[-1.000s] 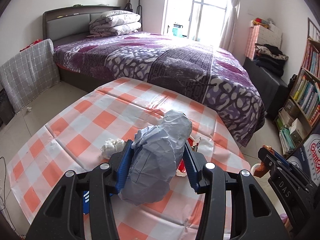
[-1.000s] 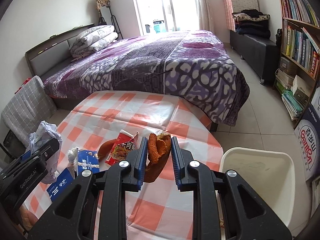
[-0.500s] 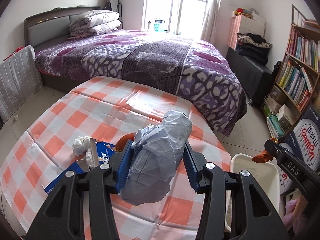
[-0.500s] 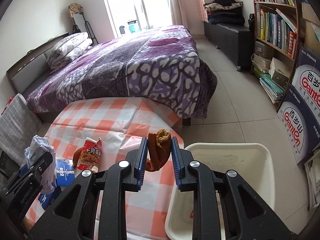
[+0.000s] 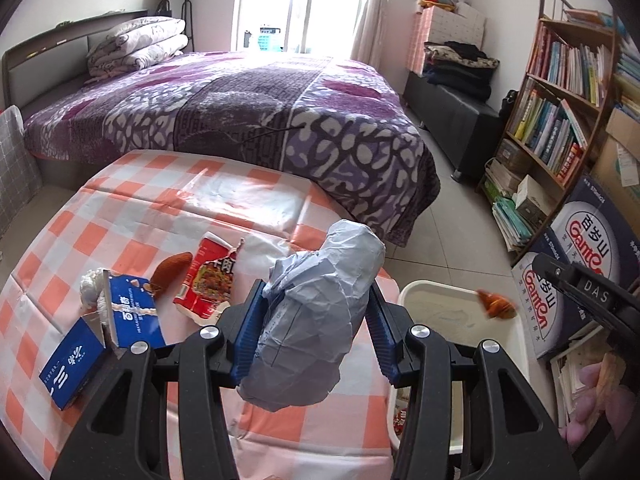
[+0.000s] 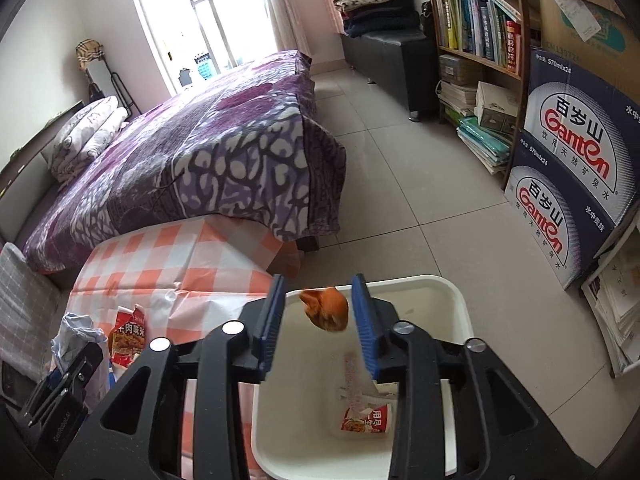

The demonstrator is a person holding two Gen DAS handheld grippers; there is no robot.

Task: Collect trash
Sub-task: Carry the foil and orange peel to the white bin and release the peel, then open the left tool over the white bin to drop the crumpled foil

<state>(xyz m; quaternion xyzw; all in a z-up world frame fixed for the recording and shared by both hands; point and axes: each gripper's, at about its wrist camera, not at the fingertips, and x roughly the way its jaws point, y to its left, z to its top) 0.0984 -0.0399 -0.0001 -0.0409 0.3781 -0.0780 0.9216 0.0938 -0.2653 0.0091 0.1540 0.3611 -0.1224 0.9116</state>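
My left gripper [image 5: 312, 332] is shut on a crumpled pale grey paper bag [image 5: 316, 320] above the right edge of the checked table [image 5: 132, 216]. My right gripper [image 6: 318, 320] is open over the white bin [image 6: 452, 292]; an orange peel [image 6: 326, 308] hangs free between its jaws, touching neither, and also shows in the left wrist view [image 5: 496, 306]. A red wrapper [image 6: 366, 420] lies in the bin. On the table lie a red snack packet [image 5: 208, 276], another orange peel [image 5: 172, 268], a torn blue carton [image 5: 104, 340] and a white tissue wad [image 5: 90, 284].
The white bin [image 5: 440, 300] stands on the floor right of the table. A purple bed [image 5: 240, 108] lies beyond the table. Blue water cartons [image 6: 576, 184] and a bookshelf [image 6: 476, 28] line the right wall.
My right gripper swung right from the table to over the bin and opened, letting go of the orange peel. My left gripper moved right with the paper bag.
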